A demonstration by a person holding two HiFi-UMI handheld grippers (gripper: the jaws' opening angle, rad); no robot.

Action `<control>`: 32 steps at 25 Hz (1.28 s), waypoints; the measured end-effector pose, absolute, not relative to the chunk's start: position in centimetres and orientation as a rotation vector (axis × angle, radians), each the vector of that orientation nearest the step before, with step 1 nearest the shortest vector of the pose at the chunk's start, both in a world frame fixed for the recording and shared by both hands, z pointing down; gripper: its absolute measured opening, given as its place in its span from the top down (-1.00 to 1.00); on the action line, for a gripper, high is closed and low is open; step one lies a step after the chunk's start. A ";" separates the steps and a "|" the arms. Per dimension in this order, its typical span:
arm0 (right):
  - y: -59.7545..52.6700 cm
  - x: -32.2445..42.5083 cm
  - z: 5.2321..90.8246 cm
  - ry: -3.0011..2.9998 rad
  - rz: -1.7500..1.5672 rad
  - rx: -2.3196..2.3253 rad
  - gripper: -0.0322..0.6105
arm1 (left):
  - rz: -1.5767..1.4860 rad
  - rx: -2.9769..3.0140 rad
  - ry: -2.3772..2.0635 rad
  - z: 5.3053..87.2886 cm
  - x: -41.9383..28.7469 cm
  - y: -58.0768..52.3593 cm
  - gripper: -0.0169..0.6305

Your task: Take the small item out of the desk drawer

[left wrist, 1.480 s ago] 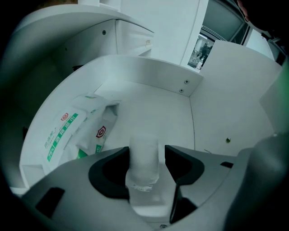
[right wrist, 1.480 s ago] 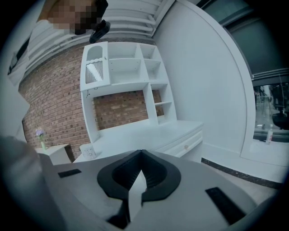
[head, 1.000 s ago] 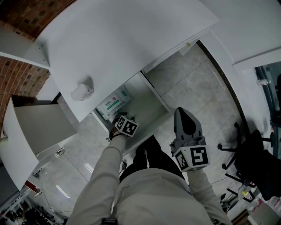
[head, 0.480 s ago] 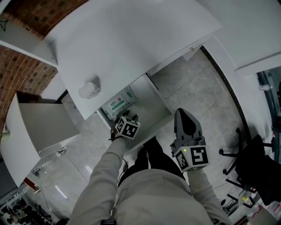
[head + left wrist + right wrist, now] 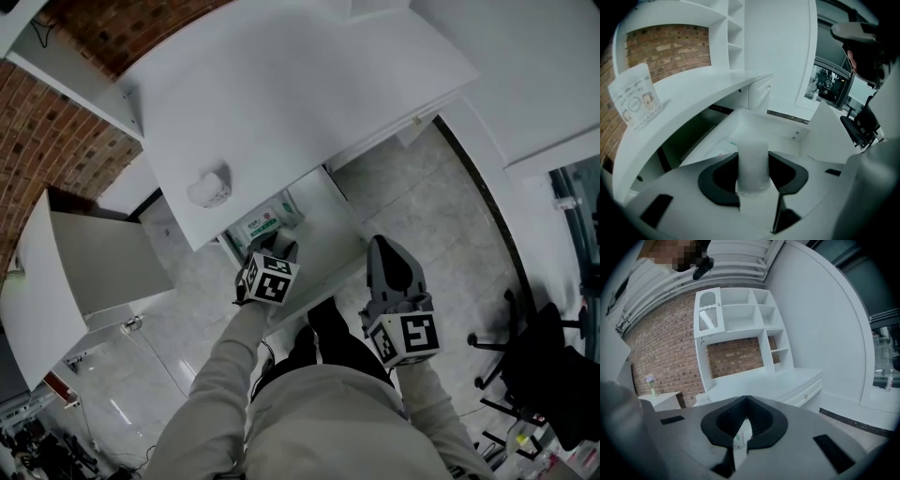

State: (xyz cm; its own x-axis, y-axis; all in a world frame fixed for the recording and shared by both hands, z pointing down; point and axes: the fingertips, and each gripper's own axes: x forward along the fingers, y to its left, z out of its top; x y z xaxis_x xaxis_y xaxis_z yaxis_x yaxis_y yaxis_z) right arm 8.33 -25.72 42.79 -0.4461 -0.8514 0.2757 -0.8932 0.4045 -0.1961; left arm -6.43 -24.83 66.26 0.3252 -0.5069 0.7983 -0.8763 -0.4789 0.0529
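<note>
Head view: left gripper, gripping white cylinder, rose from drawer; right gripper clenched.

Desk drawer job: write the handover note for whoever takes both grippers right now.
Left gripper: shut on a small white cylinder, held over the open drawer.
Right gripper: shut and empty, over the floor to the right of the drawer in the head view.
Things: a green-and-white packet lies in the drawer; the desk top overhangs it.
Done: drawer open, small item gripped.
To do: bring the cylinder clear of the drawer and set it down, probably on the desk top. Mind the desk edge overhead.
</note>
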 end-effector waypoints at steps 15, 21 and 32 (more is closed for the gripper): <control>-24.0 5.8 40.8 -2.590 0.405 1.541 0.81 | 0.770 2.246 -1.407 56.3 -7.9 -25.1 0.35; -23.1 4.7 39.7 -2.619 0.362 1.516 0.81 | 0.692 2.314 -1.473 51.4 -8.8 -25.0 0.35; -21.2 4.1 38.4 -2.649 0.319 1.512 0.81 | 0.577 2.357 -1.573 46.5 -10.0 -22.9 0.35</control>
State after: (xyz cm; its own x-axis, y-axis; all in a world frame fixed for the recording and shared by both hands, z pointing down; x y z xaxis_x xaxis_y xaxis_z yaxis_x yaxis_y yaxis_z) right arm 4.07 -21.16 38.42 -0.5119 -0.8426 0.1674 -0.8582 0.4931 -0.1426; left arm -9.98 -22.91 46.52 0.3391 -0.8237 0.4545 -0.9222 -0.3865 -0.0123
